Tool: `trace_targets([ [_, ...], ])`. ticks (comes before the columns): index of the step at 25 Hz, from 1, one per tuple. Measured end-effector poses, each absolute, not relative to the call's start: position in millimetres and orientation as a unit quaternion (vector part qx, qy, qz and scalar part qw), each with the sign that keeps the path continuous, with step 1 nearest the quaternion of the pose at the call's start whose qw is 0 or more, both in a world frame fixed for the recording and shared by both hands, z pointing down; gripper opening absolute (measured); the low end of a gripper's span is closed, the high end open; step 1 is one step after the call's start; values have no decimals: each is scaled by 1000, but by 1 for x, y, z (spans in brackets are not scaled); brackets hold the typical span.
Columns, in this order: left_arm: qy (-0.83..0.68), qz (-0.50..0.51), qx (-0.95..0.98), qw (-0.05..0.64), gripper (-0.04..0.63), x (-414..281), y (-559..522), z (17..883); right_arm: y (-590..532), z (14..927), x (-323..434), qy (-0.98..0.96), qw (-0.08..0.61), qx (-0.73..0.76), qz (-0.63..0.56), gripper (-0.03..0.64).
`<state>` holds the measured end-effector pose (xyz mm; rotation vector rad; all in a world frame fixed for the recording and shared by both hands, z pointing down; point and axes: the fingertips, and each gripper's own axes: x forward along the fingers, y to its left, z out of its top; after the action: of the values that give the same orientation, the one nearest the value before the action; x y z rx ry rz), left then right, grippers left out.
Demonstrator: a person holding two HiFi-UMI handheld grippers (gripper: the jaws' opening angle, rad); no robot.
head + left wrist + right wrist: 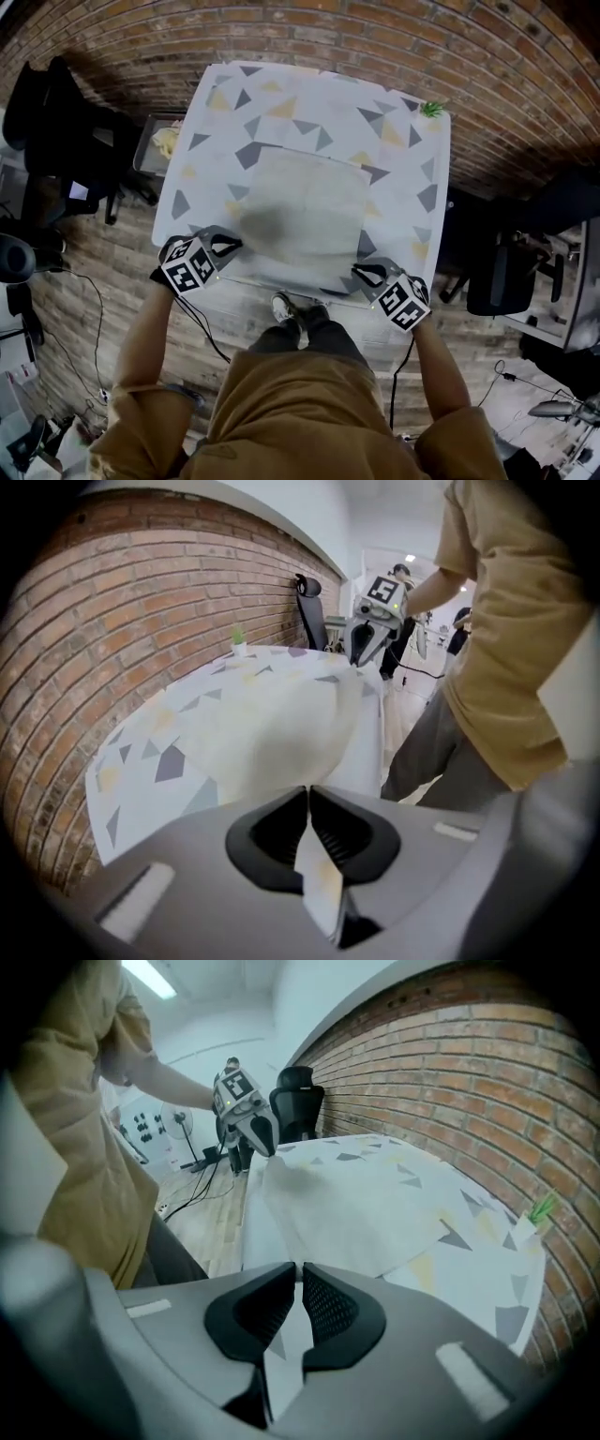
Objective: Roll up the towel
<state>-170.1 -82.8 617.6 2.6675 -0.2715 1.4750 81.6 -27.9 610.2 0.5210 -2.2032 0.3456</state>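
A pale grey-green towel (305,211) lies spread on the table (281,94), which has a white cover printed with grey and yellow triangles. My left gripper (232,246) is at the towel's near left corner and my right gripper (361,272) at its near right corner. In the left gripper view the left gripper (307,794) is shut on a strip of the towel (281,733), whose near edge is lifted off the table. The right gripper view shows the right gripper (298,1274) shut on the towel (347,1213) as well. Each gripper view shows the other gripper, the right gripper (364,647) and the left gripper (255,1133).
A small green plant (432,109) stands at the table's far right corner. A brick wall (375,37) runs behind the table. Black office chairs stand at the left (56,122) and right (506,272). A low stand (157,142) sits by the table's left side. Cables lie on the wooden floor.
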Motion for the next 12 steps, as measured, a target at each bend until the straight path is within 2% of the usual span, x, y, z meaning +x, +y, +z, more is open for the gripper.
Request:
trace_targets([
  [5, -89, 475, 871, 87, 74, -171, -108, 623, -56, 613, 91, -873, 390, 220, 195, 29],
  [12, -95, 484, 864, 102, 74, -164, -137, 638, -79, 629, 95, -861, 405, 215, 218, 31],
])
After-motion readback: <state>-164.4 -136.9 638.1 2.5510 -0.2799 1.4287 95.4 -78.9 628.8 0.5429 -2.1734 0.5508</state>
